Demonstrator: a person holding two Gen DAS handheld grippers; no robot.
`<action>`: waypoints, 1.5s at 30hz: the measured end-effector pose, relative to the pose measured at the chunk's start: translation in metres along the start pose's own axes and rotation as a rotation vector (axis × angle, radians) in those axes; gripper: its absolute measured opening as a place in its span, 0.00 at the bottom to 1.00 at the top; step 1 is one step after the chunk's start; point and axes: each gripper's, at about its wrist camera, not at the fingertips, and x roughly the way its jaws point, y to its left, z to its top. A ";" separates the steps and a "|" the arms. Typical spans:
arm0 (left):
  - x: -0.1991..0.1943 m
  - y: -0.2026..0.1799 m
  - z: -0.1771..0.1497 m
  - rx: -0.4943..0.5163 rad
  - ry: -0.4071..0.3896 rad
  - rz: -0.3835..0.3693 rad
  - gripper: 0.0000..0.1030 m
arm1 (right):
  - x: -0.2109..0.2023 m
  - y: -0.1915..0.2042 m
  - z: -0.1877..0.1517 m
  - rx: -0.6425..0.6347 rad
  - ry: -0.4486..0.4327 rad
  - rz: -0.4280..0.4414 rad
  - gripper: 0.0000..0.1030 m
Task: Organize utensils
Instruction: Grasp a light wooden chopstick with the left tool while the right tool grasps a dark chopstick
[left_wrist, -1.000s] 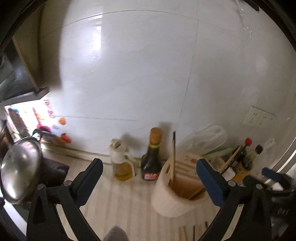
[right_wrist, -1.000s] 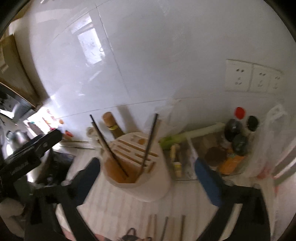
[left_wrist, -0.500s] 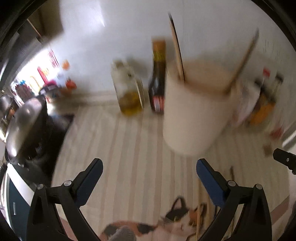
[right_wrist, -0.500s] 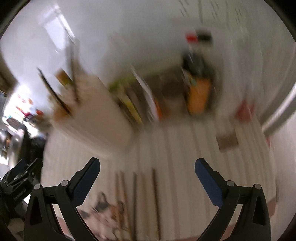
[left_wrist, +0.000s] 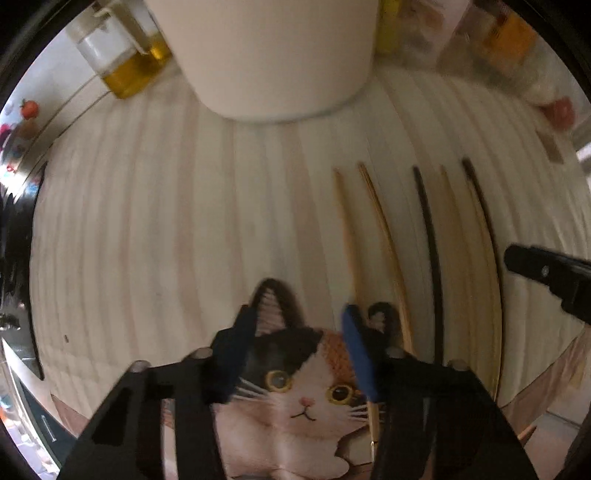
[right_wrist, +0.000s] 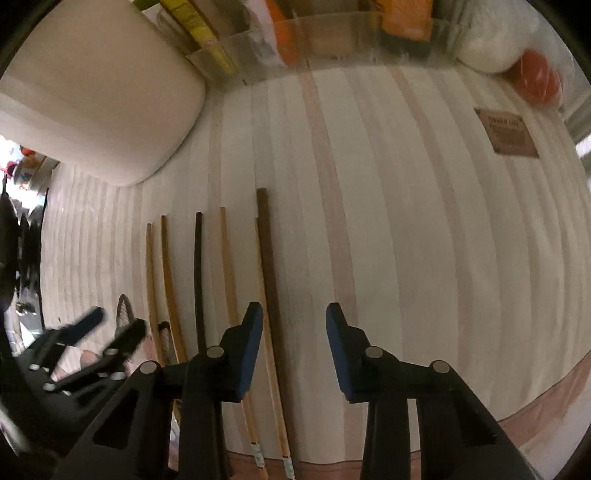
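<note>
At the left of the left wrist view the oil bottle (left_wrist: 125, 62) stands beside the cream utensil holder (left_wrist: 273, 55) at top centre. Low in the frame, the left gripper (left_wrist: 295, 325) is closing over the cat-print mat (left_wrist: 295, 384), nothing between its jaws; the nearest chopstick (left_wrist: 345, 229) lies just outside its right finger. In the right wrist view, 6 chopsticks lie left of centre and the right gripper (right_wrist: 294, 325) is closing around the dark chopstick (right_wrist: 271, 280), not yet pinching. This looks like the pick-up step; next comes a firm pinch, then a lift toward the holder

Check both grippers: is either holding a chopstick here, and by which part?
Neither. The left gripper is closing over the cat print, the right gripper around the dark brown chopstick, its pads apart from it.
</note>
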 end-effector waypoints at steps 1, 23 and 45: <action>-0.001 -0.002 0.000 0.010 -0.002 -0.001 0.29 | -0.003 -0.003 -0.001 0.006 -0.007 0.003 0.36; -0.023 0.081 -0.004 -0.143 0.013 -0.126 0.05 | -0.003 -0.015 0.005 -0.001 0.029 -0.009 0.04; -0.016 0.011 -0.019 0.030 0.022 -0.146 0.33 | -0.022 -0.089 0.013 0.095 0.028 -0.086 0.04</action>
